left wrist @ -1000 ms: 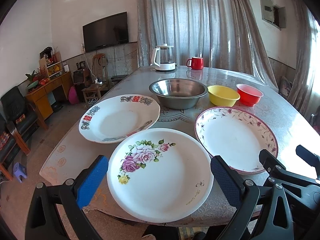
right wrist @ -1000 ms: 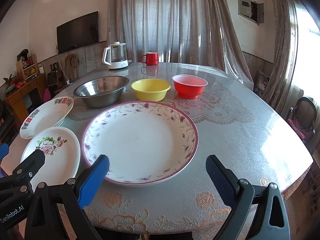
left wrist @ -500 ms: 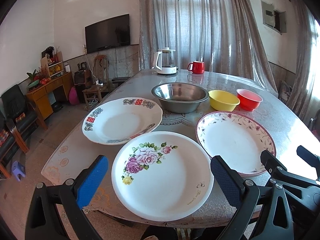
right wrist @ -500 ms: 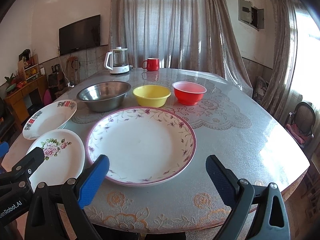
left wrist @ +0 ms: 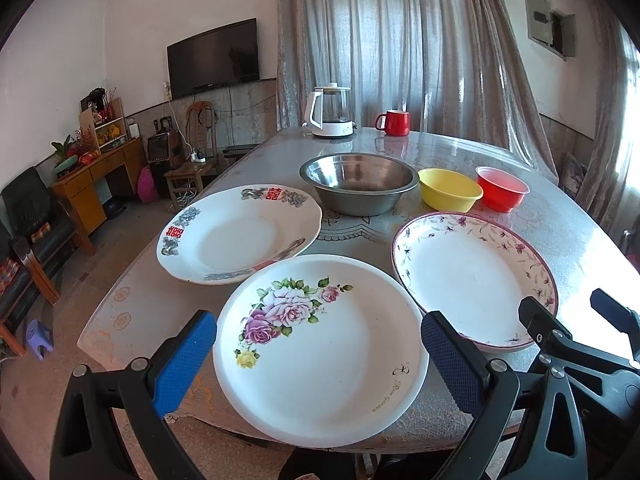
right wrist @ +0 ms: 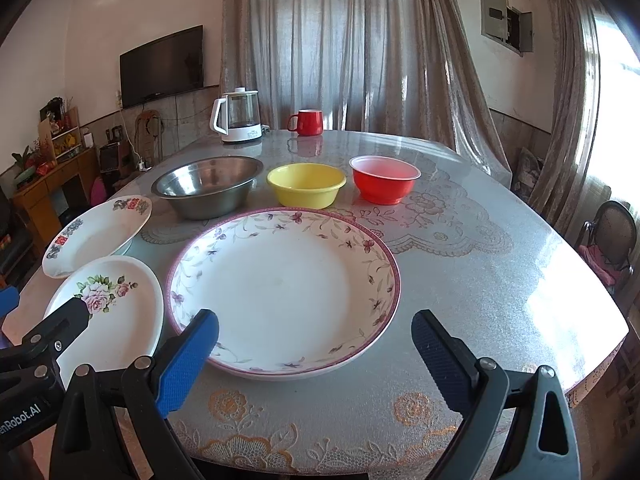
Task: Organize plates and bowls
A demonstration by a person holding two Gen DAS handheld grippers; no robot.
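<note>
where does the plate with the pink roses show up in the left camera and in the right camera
Left wrist: the rose plate fills the lower centre, right between the open left claw's blue pads.
Right wrist: the same rose plate sits at the lower left, partly hidden behind the black frame of the other claw.
Shared landmark: the steel bowl, farther back on the table in both views.

Daylight pours through the curtains (right wrist: 360, 48) ahead of my fingers and from a blown-out window (right wrist: 616, 92) to their right. Glare whitens the table (right wrist: 560, 304) right of my right fingers. Fisheye bending darkens every corner; focus stays sharp.
</note>
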